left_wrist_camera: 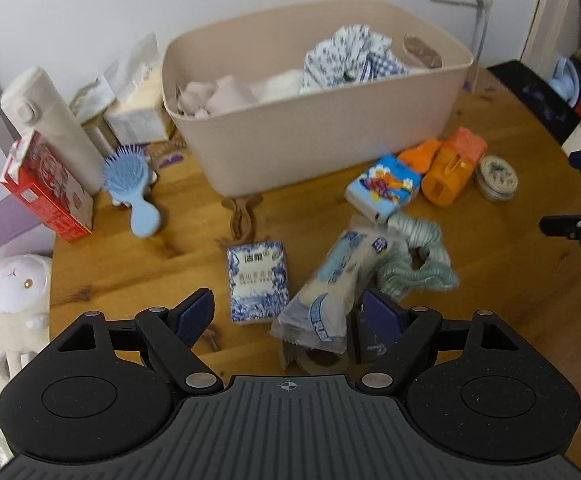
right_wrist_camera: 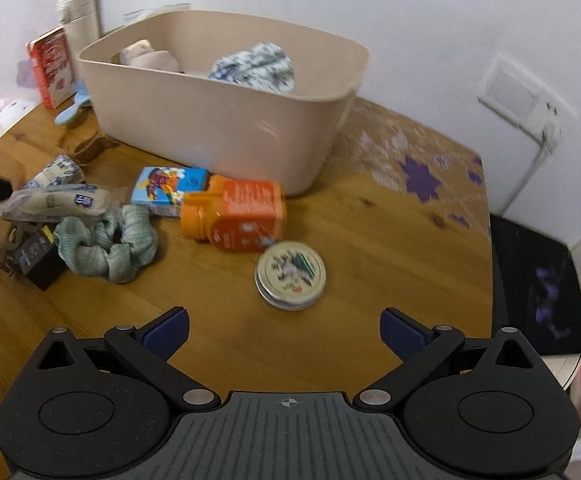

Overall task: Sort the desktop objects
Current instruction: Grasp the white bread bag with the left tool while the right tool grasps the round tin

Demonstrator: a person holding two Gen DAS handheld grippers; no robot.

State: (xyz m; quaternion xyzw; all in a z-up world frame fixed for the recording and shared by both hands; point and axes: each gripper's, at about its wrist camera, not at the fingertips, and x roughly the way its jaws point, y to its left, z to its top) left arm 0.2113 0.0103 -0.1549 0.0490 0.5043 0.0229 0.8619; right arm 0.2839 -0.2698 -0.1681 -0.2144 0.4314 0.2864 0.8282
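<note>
The left tool is hovering low over the bench with its jaws standing apart and gripping nothing. A wrapped packet is lying just ahead, its near end sitting between the jaws toward the right pad. Its long axis is running away from the tool and slightly rightward, so the jaws are straddling it across the short width. A blue-and-white tissue pack is lying just beside it on the left, and a green scrunchie is touching its far end.

The right tool is also standing open and empty, with a round tin lying just ahead of its gap and an orange bottle on its side beyond. The left tool is judged nearer to the packet, the right nearer to the tin.

The bin is standing farther back, already holding cloth items. The bench is wooden and cluttered, backed by a white wall, with a hairbrush and a red carton at the left
</note>
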